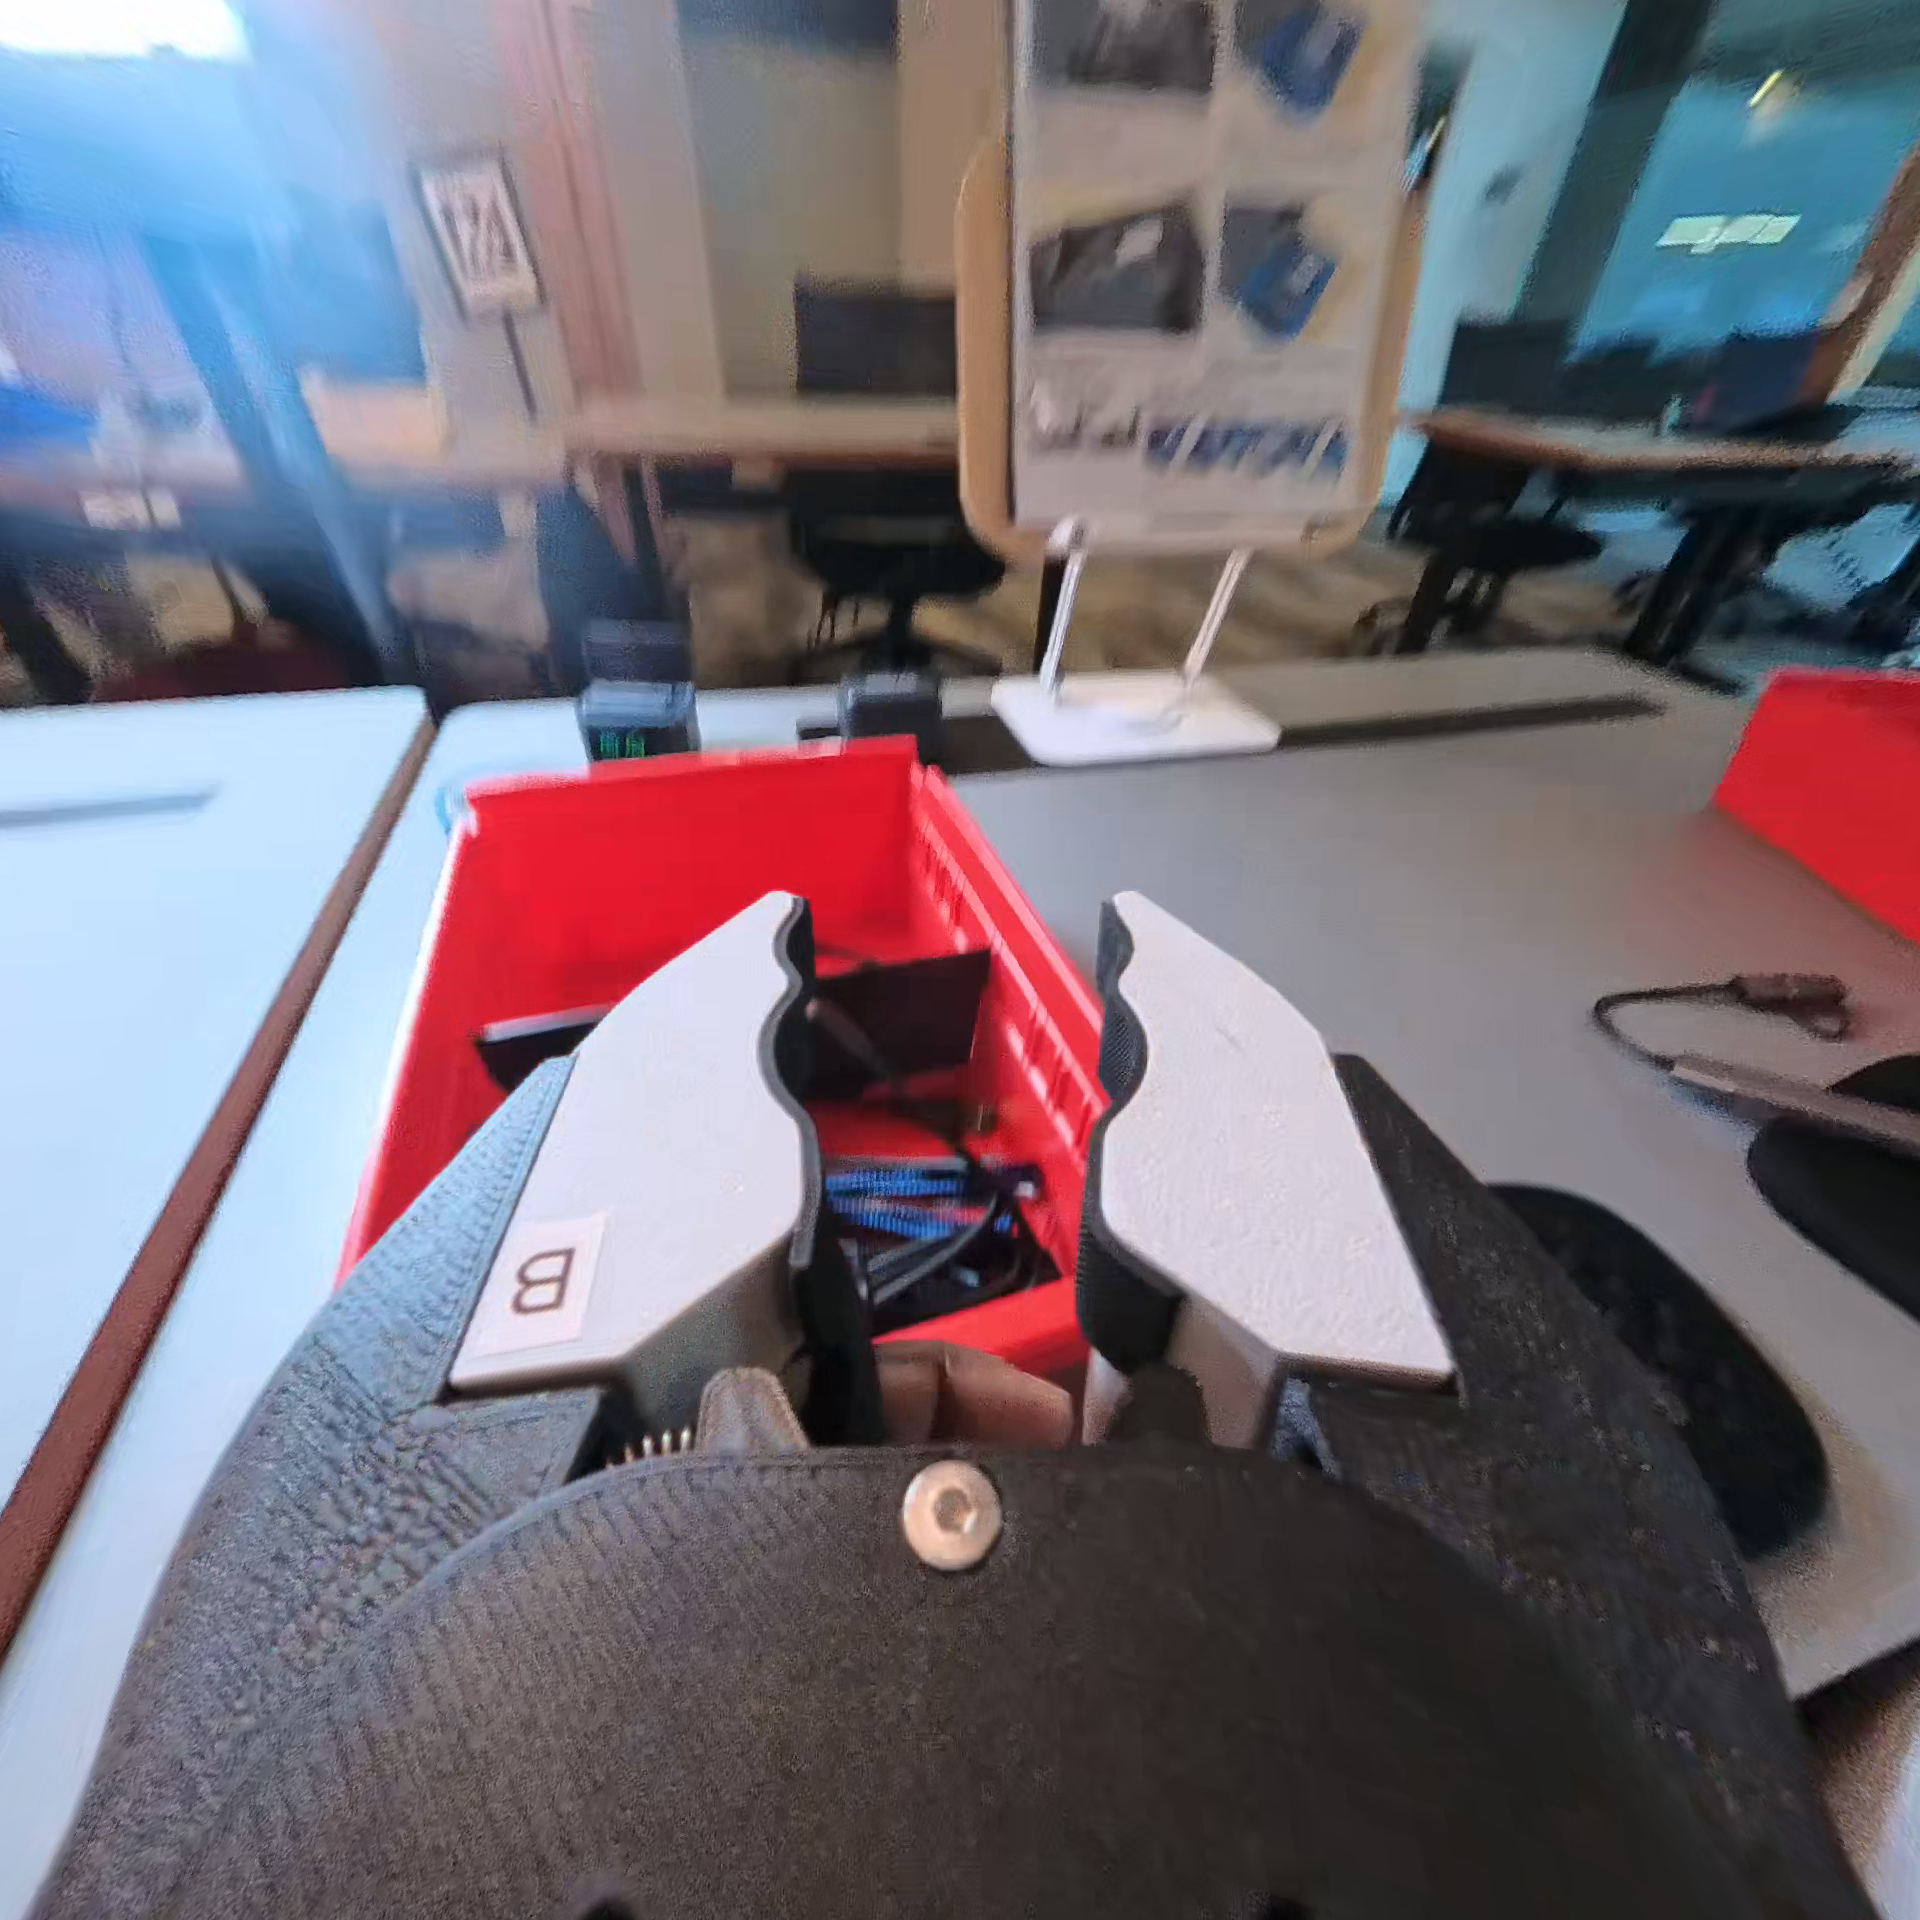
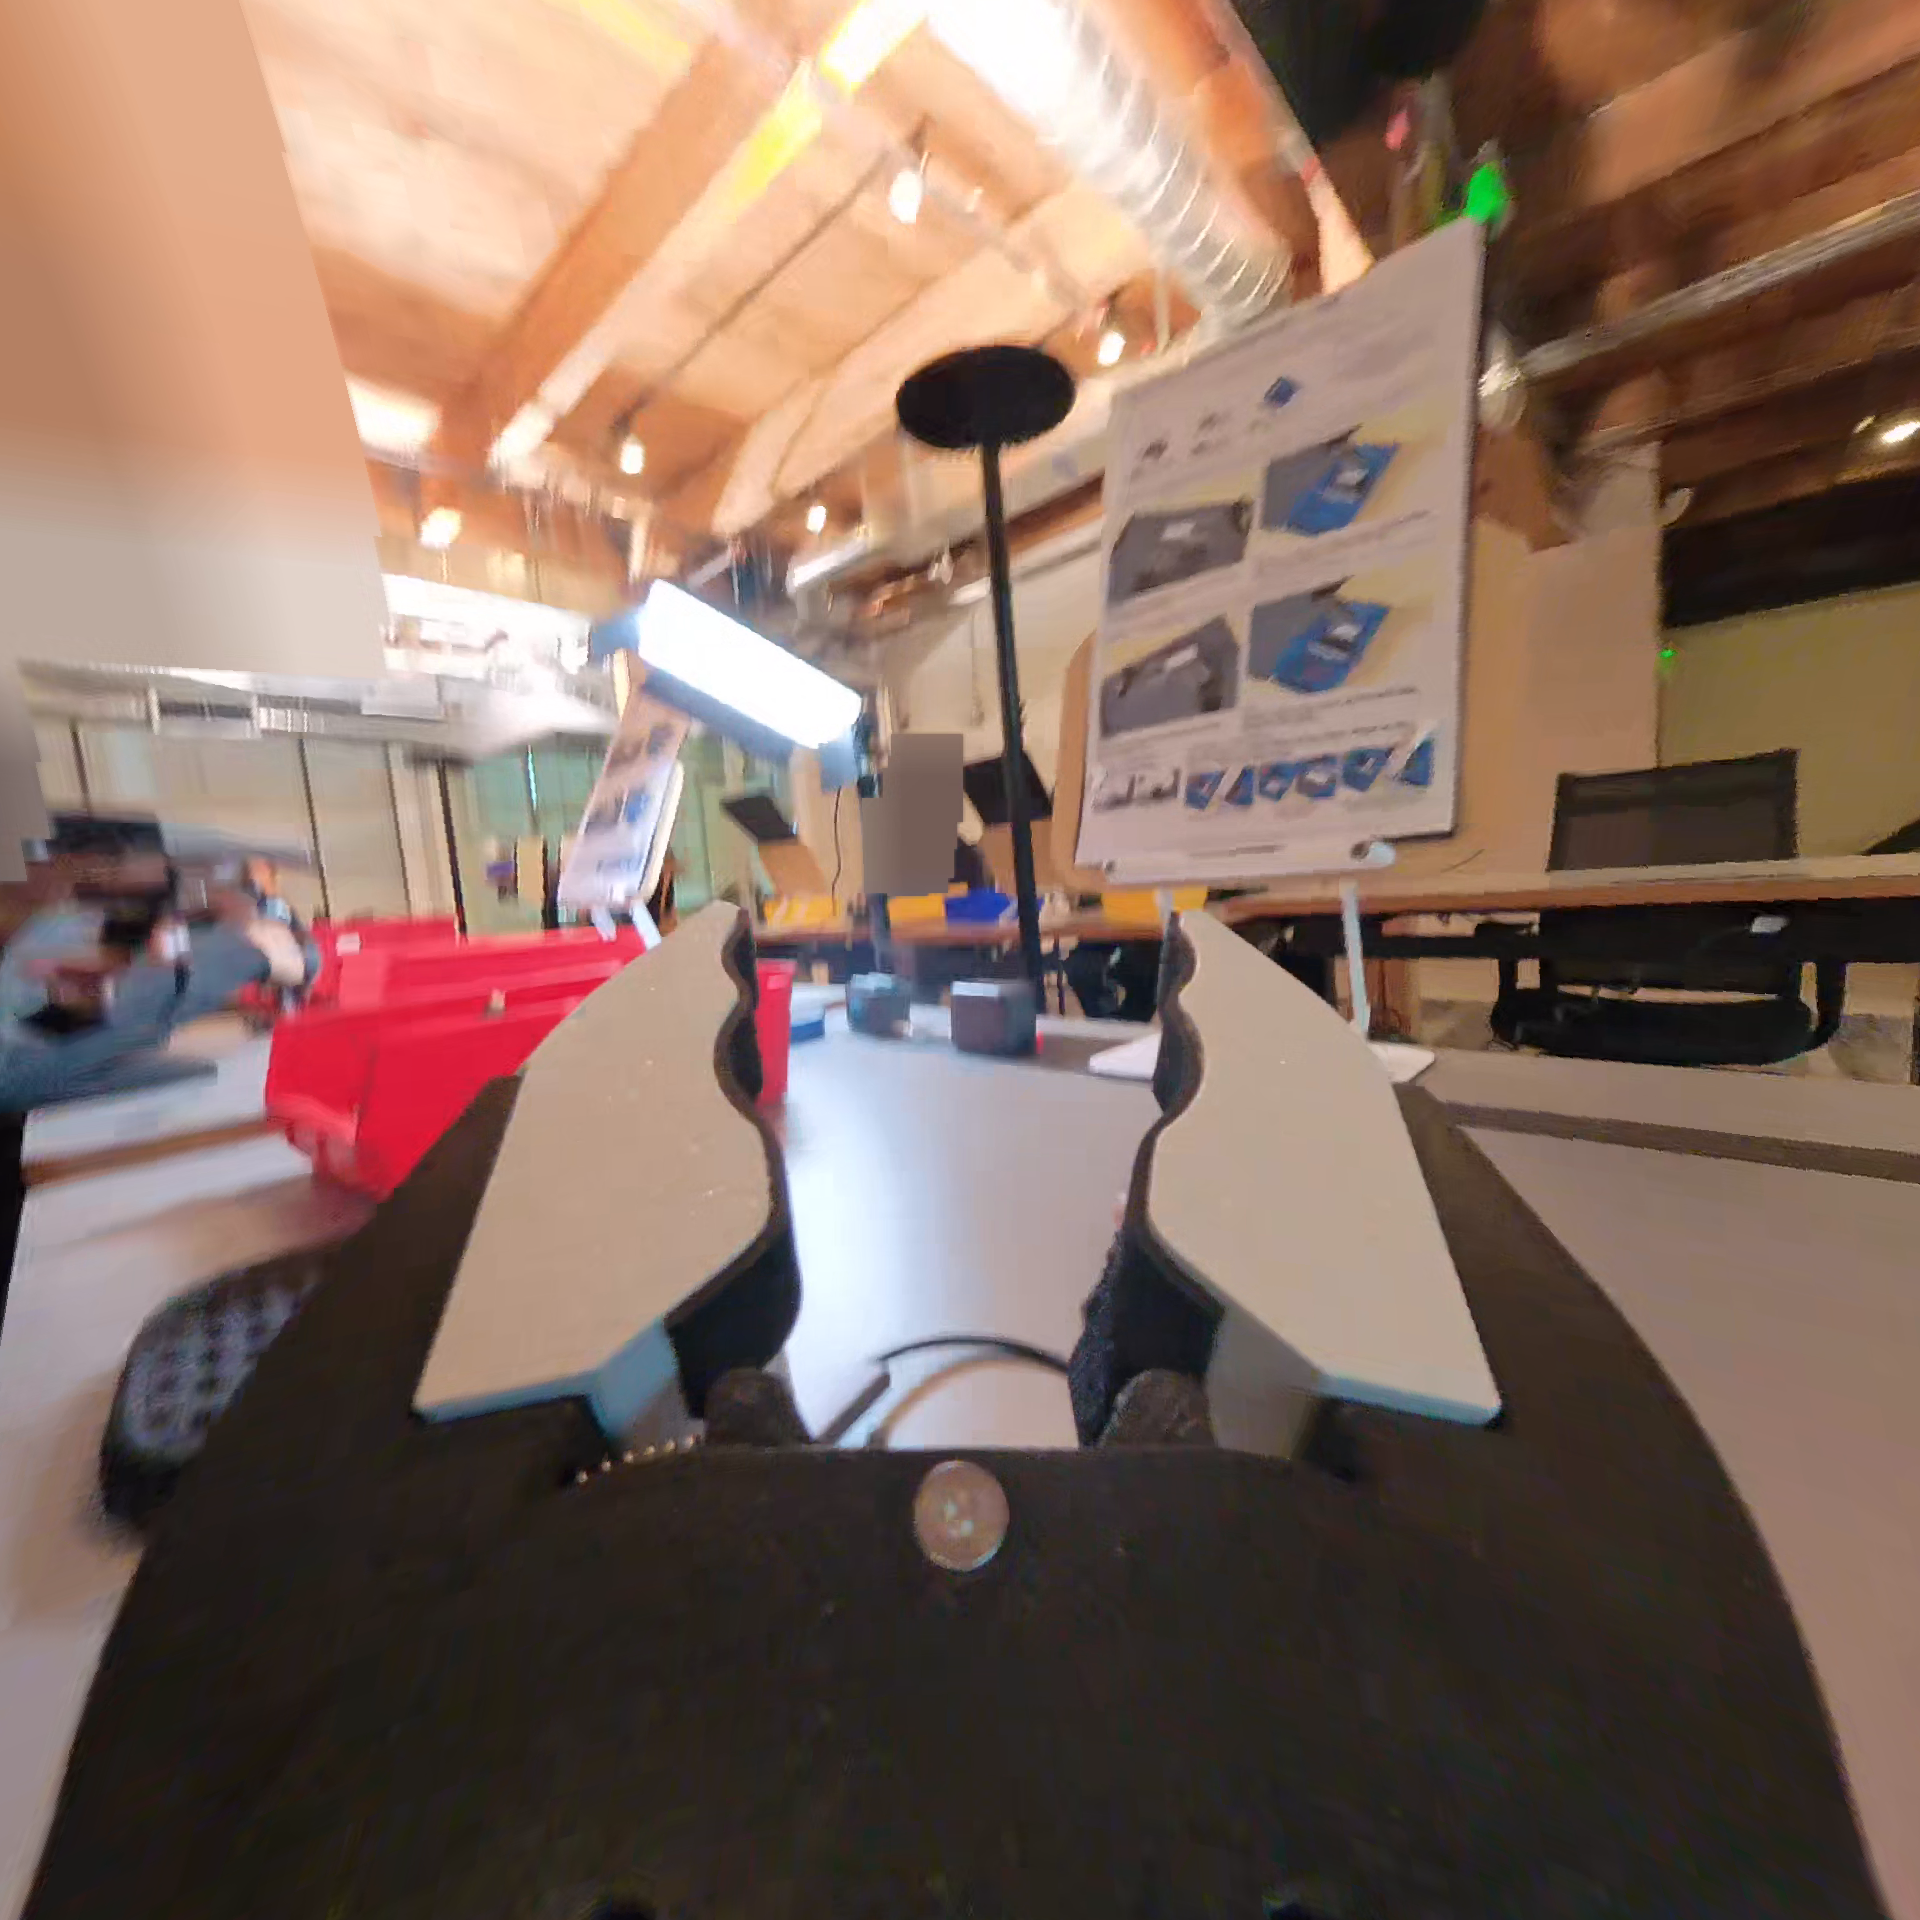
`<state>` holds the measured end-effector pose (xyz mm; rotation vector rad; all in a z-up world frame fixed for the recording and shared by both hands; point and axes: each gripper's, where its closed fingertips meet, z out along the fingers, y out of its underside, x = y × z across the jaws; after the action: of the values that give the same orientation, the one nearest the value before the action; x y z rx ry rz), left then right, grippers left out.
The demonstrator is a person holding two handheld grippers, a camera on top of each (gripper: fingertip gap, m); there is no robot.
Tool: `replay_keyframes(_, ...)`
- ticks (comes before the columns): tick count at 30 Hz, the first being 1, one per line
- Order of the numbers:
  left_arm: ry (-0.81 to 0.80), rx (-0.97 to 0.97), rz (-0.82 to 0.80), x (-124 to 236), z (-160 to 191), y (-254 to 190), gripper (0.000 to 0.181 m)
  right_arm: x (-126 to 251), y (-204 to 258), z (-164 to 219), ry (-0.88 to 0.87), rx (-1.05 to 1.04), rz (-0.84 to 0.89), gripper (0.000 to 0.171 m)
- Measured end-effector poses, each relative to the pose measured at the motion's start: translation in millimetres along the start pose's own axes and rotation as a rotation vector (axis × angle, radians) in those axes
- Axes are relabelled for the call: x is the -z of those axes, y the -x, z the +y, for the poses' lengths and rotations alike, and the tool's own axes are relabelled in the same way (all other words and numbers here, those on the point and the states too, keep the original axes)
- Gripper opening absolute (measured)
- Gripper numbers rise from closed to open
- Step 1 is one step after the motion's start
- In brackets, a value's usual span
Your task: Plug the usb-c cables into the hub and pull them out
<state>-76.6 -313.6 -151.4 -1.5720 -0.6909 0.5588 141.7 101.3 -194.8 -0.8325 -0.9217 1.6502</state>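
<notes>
The left wrist view looked down, close over a red bin [image 1: 665,883] on the counter [image 1: 1351,935]. The right wrist view sat low, tilted up toward the ceiling. Both shared the poster stand [image 1: 1184,260] [image 2: 1288,582].

The left gripper [image 1: 951,935] is held with jaws spread apart and empty; the right gripper [image 2: 961,945] likewise.

Red bin [image 1: 665,862] on the grey table [image 1: 1351,883], poster stand [image 1: 1174,312] behind.
</notes>
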Motion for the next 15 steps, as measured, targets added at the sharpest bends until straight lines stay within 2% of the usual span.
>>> replay_keyframes(4,0.260,0.063,0.017,-35.0,59.2,0.4,0.052,2.3,-7.4,-3.7,-0.040,-0.044,0.031,0.071)
replay_keyframes(7,0.413,0.067,-0.081,-56.4,100.1,13.8,0.049,0.9,-2.2,-0.3,-0.022,-0.009,0.014,0.070)
replay_keyframes(10,0.449,0.033,-0.073,-68.5,111.8,3.8,0.040,0.1,0.8,1.7,-0.011,0.013,0.005,0.069)
replay_keyframes(13,0.489,-0.017,-0.176,-72.8,122.1,16.2,0.036,0.3,0.0,1.5,-0.014,0.007,0.007,0.068)
replay_keyframes(15,0.532,-0.018,-0.128,-75.5,133.8,9.9,0.025,0.6,-0.9,1.2,-0.017,0.002,0.009,0.068)
